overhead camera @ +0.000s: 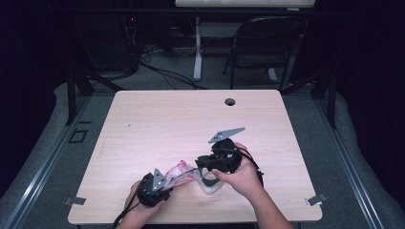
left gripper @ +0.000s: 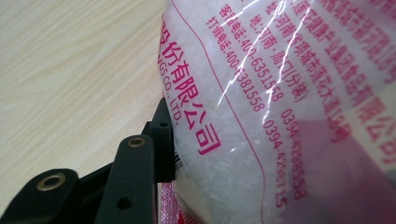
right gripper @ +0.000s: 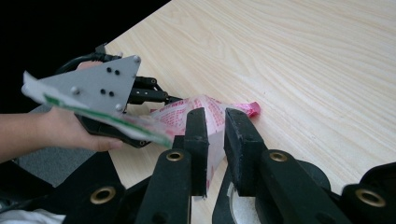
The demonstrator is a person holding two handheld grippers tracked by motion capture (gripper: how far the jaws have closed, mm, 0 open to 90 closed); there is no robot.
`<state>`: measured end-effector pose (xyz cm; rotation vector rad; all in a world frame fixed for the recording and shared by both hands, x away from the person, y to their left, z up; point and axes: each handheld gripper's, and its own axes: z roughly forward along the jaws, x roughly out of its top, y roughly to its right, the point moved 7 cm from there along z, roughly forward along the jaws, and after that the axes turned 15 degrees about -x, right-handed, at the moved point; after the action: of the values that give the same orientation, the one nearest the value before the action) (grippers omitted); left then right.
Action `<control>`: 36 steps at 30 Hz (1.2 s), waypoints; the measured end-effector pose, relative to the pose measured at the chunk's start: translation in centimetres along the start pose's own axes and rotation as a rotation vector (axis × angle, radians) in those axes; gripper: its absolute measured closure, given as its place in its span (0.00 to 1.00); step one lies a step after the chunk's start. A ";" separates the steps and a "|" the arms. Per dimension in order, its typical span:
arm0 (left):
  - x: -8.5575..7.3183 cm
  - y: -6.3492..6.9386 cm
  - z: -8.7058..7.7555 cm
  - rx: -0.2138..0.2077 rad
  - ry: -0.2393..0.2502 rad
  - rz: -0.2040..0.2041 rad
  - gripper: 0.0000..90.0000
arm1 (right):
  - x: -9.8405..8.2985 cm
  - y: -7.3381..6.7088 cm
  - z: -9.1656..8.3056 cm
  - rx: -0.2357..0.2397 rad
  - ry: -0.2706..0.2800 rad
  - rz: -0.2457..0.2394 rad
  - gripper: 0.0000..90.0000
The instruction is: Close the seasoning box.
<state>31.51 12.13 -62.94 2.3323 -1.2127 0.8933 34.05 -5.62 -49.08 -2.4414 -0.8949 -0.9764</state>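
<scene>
1. Item: 1 sealed plastic bag (overhead camera: 180, 171) of white crystals with pink print, near the front edge of the table (overhead camera: 143, 119), lying between our 2 grippers.
2. Left gripper (overhead camera: 168, 180): we pinch the bag's near-left end. In the left gripper view 1 pad presses flat against the printed film (left gripper: 280, 116); the other jaw is hidden behind the bag.
3. Right gripper (overhead camera: 200, 168): our jaws stand slightly spread. In the right gripper view a corner of the bag (right gripper: 212, 121) sits in the gap between them, and we cannot confirm that either pad (right gripper: 197, 135) presses on it.
4. Key relation: we judge the bag's long axis to run roughly from the left gripper toward the right one, rising from the left grip. The right gripper points leftward along that axis.
5. Nearer hand: both sit at the bag; the left one alone carries it, so any regrip falls to the right.
</scene>
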 end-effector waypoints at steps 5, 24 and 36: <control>0.0 0.1 0.0 0.021 -0.005 0.023 0.66 | 0.0 0.3 0.0 -0.005 0.006 0.012 0.88; 3.4 -3.3 -4.2 0.111 0.112 0.000 0.66 | 0.0 1.3 -0.8 -0.020 0.028 0.041 0.85; 7.3 -4.9 -4.8 0.121 0.181 0.040 0.66 | -1.0 2.4 -1.2 -0.068 0.017 0.066 0.81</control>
<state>36.93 13.31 -54.62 2.2671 -1.1638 1.1935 34.50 -8.43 -49.19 -2.4985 -0.7816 -1.0185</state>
